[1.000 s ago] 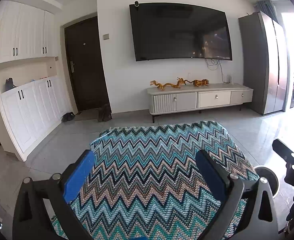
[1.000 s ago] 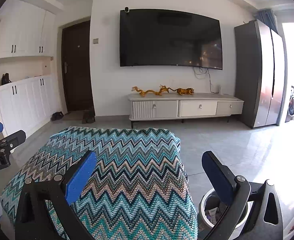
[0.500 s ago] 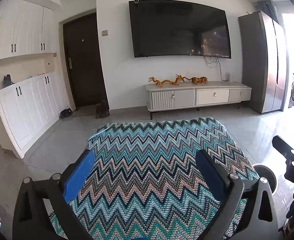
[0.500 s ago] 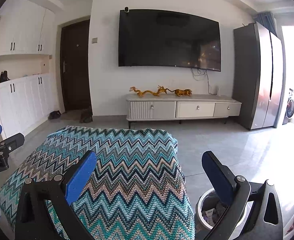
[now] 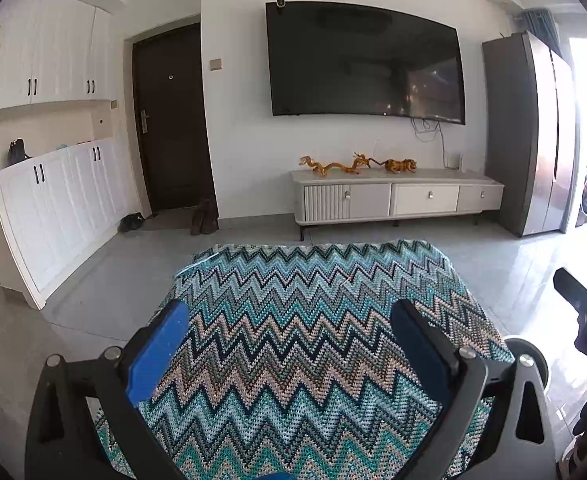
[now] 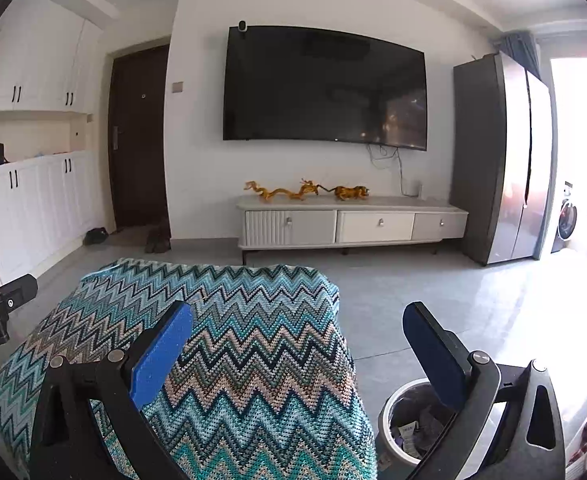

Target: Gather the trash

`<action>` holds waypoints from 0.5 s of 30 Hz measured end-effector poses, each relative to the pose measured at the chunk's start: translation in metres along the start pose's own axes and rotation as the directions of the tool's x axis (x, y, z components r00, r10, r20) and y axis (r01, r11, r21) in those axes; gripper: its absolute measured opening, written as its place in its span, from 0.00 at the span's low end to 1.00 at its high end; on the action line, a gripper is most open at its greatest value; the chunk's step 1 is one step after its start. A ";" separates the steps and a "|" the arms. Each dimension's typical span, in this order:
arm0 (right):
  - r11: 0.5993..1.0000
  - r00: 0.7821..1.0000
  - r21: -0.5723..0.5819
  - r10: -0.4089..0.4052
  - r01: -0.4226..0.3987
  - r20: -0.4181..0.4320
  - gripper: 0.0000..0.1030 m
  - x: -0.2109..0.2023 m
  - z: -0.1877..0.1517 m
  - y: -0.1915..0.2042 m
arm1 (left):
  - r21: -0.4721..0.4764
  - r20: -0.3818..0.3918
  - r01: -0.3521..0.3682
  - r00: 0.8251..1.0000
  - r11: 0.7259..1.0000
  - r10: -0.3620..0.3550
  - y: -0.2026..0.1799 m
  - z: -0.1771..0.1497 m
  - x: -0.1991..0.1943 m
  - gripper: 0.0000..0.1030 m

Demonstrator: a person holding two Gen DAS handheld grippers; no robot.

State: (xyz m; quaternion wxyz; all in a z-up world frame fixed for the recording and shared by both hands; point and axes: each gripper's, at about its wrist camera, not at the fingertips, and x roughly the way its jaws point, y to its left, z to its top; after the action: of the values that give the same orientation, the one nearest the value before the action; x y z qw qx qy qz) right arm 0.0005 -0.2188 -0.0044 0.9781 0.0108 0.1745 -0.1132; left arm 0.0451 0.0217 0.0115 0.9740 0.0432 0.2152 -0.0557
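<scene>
Both the left gripper [image 5: 289,328] and the right gripper [image 6: 297,332] hang spread wide and empty above the zigzag-cloth table [image 6: 253,340], no loose trash showing, while the bin [image 6: 407,420] below-right of the right gripper already holds scraps, so collecting looks nearly done.

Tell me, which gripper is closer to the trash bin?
Right. The right gripper hangs almost over the trash bin, beside the zigzag blanket. The left gripper is over the blanket, with the bin off to its right.
</scene>
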 end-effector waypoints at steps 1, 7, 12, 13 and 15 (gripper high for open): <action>1.000 1.000 0.002 -0.003 0.003 0.001 1.00 0.000 0.000 0.000 | -0.003 0.004 -0.008 1.000 1.000 0.008 0.000 0.000 -0.001 0.99; 1.000 1.000 0.007 -0.005 0.005 0.002 1.00 0.000 0.001 -0.002 | 0.015 0.004 -0.020 1.000 1.000 0.020 -0.005 -0.001 -0.002 0.99; 1.000 1.000 0.017 -0.004 0.004 -0.003 1.00 0.001 0.002 -0.004 | 0.015 0.002 -0.018 1.000 1.000 0.018 -0.006 -0.001 -0.002 0.99; 1.000 1.000 0.019 -0.005 0.005 -0.003 1.00 0.001 0.002 -0.004 | 0.017 0.005 -0.018 1.000 1.000 0.018 -0.006 -0.001 -0.002 0.99; 1.000 1.000 0.024 -0.007 0.007 -0.001 1.00 0.001 0.002 -0.006 | 0.020 0.006 -0.016 1.000 1.000 0.015 -0.007 -0.001 -0.003 0.98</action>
State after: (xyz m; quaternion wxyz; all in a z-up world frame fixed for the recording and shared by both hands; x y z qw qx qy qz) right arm 0.0004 -0.2246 -0.0027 0.9774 0.0218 0.1735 -0.1187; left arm 0.0411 0.0155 0.0115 0.9746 0.0543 0.2116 -0.0504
